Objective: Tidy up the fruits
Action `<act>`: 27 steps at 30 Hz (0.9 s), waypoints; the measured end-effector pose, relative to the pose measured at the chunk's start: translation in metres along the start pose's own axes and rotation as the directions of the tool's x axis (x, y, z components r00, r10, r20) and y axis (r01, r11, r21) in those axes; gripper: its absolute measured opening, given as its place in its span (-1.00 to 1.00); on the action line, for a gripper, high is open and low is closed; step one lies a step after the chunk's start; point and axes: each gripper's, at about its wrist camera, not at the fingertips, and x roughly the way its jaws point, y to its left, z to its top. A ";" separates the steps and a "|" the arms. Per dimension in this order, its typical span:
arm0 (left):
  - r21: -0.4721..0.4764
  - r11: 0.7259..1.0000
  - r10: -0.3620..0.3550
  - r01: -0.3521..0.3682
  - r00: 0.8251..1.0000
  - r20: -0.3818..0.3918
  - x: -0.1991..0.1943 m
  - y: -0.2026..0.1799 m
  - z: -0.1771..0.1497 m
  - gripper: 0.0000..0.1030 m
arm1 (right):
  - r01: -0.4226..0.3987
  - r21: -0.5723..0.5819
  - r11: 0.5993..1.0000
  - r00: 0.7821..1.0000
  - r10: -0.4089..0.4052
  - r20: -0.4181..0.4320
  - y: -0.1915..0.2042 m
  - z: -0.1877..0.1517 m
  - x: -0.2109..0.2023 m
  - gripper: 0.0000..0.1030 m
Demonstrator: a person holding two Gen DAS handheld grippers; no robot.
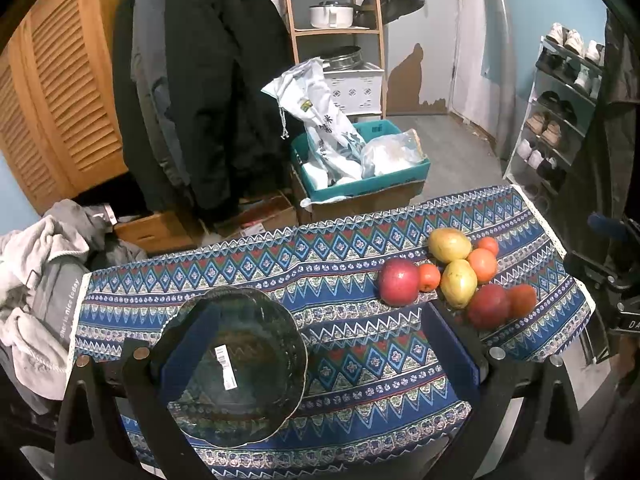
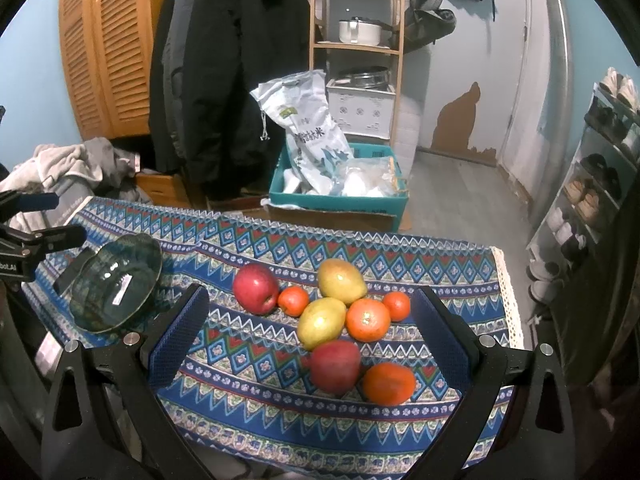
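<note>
Left gripper (image 1: 316, 344) spread wide, right gripper (image 2: 316, 328) spread too — fruits (image 2: 332, 320) clustered, glass bowl (image 1: 236, 364) apart

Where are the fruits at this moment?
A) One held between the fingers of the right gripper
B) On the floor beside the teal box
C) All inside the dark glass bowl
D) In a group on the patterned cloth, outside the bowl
D: the fruits lie clustered on the patterned cloth, the dark glass bowl has no fruit in it, and both the right gripper and the left gripper are open and hold nothing.
</note>
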 end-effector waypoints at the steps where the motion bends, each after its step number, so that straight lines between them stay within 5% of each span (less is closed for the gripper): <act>1: -0.001 1.000 0.003 -0.003 1.000 0.000 0.000 -0.001 0.001 0.98 | 0.000 -0.001 1.000 1.000 0.000 0.001 0.000 0.000 0.000 0.94; 27: 0.045 0.999 -0.012 0.013 1.000 -0.026 0.013 -0.016 -0.001 0.98 | 0.038 0.030 0.999 0.999 -0.037 -0.037 -0.020 -0.012 0.004 0.94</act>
